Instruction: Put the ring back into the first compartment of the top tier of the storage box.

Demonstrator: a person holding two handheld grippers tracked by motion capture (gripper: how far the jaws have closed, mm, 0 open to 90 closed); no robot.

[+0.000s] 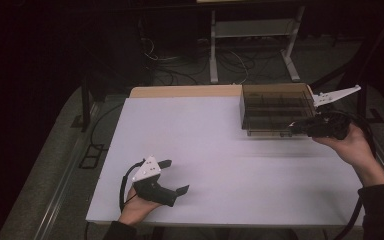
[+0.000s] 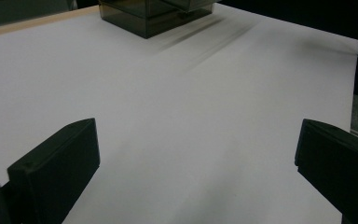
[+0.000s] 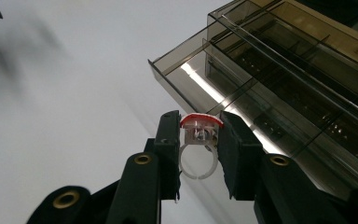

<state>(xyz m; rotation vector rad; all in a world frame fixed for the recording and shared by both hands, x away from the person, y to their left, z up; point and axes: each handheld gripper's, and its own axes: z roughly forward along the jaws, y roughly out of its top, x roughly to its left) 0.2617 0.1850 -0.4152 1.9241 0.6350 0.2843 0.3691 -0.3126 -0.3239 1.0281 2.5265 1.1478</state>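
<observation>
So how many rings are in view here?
1: a clear ring with a red top, pinched between the right gripper jaws beside the smoky plastic organizer box. Its dark compartments could hide more.

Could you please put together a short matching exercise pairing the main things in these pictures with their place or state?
Things:
1. left gripper
2. right gripper
3. ring
4. organiser box

Place or state:
A. smoky and see-through, at the table's far right
B. clear band with a red top, pinched between two jaws
C. jaws wide apart over bare white table, near the front edge
D. closed on a small item beside the box

Pairs: 1-C, 2-D, 3-B, 4-A
</observation>
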